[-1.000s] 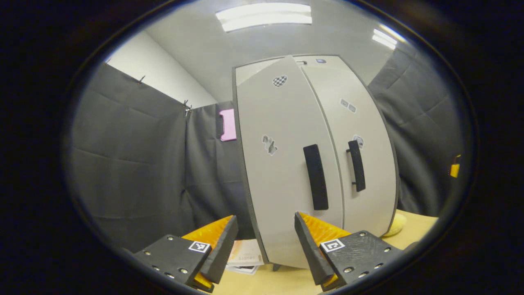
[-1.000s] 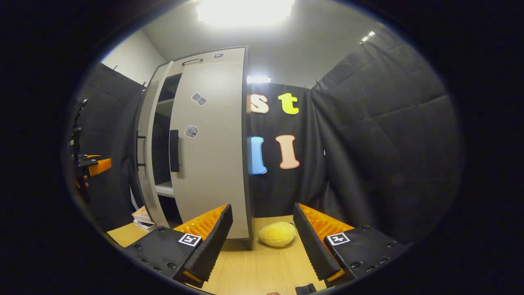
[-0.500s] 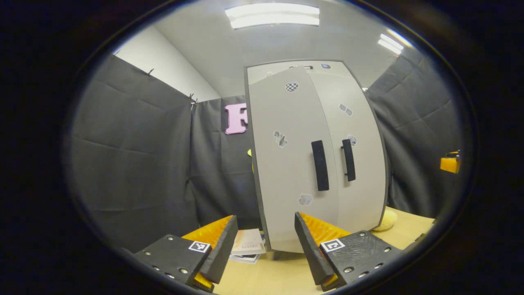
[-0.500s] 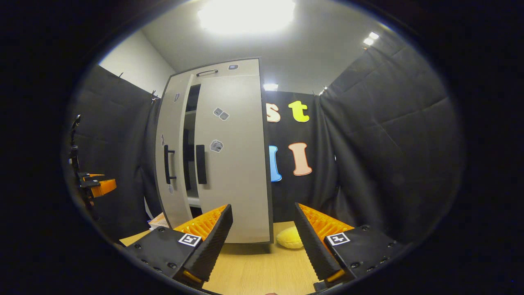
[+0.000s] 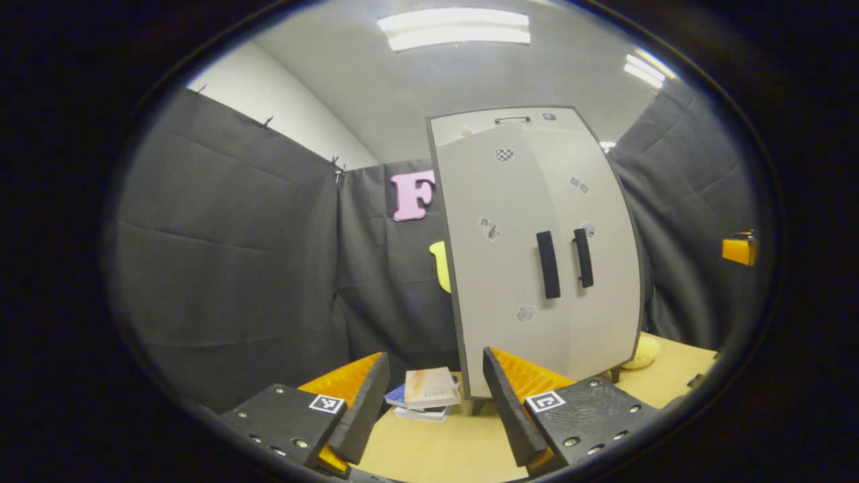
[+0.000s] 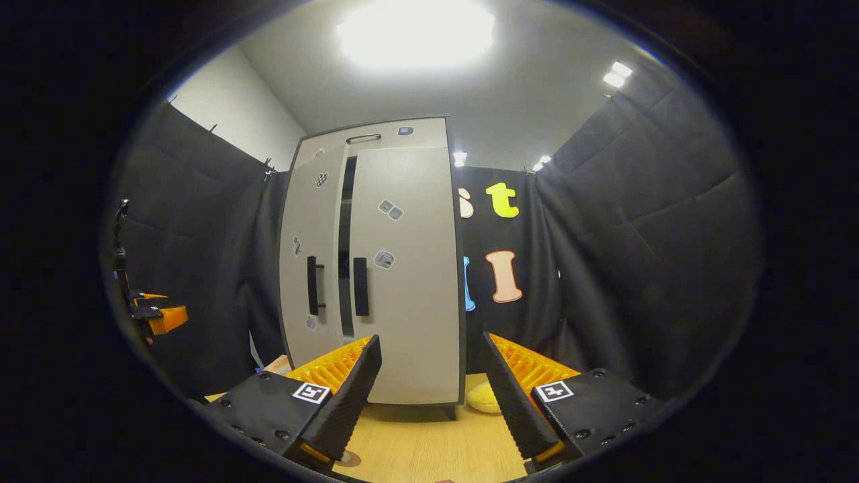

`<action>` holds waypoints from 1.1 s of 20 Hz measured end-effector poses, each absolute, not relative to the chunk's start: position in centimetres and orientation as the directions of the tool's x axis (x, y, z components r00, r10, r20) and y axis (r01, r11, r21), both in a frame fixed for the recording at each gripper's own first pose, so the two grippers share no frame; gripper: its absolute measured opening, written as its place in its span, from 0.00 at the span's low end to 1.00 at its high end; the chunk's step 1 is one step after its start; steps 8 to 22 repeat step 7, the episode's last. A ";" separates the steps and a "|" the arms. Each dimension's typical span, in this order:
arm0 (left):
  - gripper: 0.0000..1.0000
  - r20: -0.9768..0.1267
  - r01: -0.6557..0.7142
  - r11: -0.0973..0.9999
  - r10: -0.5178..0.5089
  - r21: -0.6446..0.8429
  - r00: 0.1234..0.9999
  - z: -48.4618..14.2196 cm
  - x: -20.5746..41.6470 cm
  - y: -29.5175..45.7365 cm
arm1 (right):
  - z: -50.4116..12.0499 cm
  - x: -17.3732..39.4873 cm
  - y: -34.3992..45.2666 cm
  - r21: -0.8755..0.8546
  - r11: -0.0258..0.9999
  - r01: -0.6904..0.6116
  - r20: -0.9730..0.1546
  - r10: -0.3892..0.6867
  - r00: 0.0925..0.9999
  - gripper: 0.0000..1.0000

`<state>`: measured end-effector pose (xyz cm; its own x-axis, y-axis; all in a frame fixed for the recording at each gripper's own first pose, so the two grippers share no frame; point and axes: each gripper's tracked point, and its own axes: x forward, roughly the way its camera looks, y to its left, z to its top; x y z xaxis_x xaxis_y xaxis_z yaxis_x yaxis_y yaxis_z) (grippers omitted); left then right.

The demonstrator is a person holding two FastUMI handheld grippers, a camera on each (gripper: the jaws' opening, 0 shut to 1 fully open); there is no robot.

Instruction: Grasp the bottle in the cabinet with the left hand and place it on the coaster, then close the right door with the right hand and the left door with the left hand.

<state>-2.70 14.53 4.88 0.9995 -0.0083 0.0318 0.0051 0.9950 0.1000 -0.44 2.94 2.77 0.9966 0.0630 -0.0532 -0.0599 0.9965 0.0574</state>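
Note:
The grey cabinet (image 5: 537,255) stands on the wooden table with its two doors nearly together. In the right gripper view a narrow dark gap (image 6: 345,255) remains between the left door (image 6: 312,255) and the right door (image 6: 406,268). Two black handles (image 5: 548,264) sit side by side at the middle. My left gripper (image 5: 436,402) is open and empty, well back from the cabinet and left of its front. My right gripper (image 6: 433,396) is open and empty, facing the right door from a distance. The left gripper (image 6: 158,315) also appears at that view's far left.
A stack of books (image 5: 426,396) lies on the table (image 5: 436,456) by the cabinet's left foot. A yellow soft object (image 6: 480,397) sits at its right foot. A brownish round edge (image 6: 349,459) peeks out by my right gripper's left finger. Black cloth walls surround the table.
The left door has swung almost shut, narrowing the gap to a slit. Both grippers have drawn back from the cabinet, which now looks smaller in both views.

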 end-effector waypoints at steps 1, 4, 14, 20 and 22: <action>0.82 0.037 0.005 0.995 -0.009 0.099 0.999 5.0 -3.2 14.6 | 2.9 -0.6 3.2 0.058 0.996 -0.061 -0.052 0.064 0.997 0.95; 0.89 0.035 0.011 0.996 -0.014 0.086 0.999 5.1 -4.0 14.7 | 3.0 -1.1 3.5 0.059 0.997 -0.056 -0.049 0.059 0.997 0.95; 0.89 0.012 0.013 0.997 -0.014 0.079 1.000 4.0 -4.1 15.1 | 2.7 -1.6 3.7 0.055 0.997 -0.052 -0.059 0.055 0.997 0.95; 0.89 0.012 0.013 0.997 -0.014 0.079 1.000 4.0 -4.1 15.1 | 2.7 -1.6 3.7 0.055 0.997 -0.052 -0.059 0.055 0.997 0.95; 0.89 0.012 0.013 0.997 -0.014 0.079 1.000 4.0 -4.1 15.1 | 2.7 -1.6 3.7 0.055 0.997 -0.052 -0.059 0.055 0.997 0.95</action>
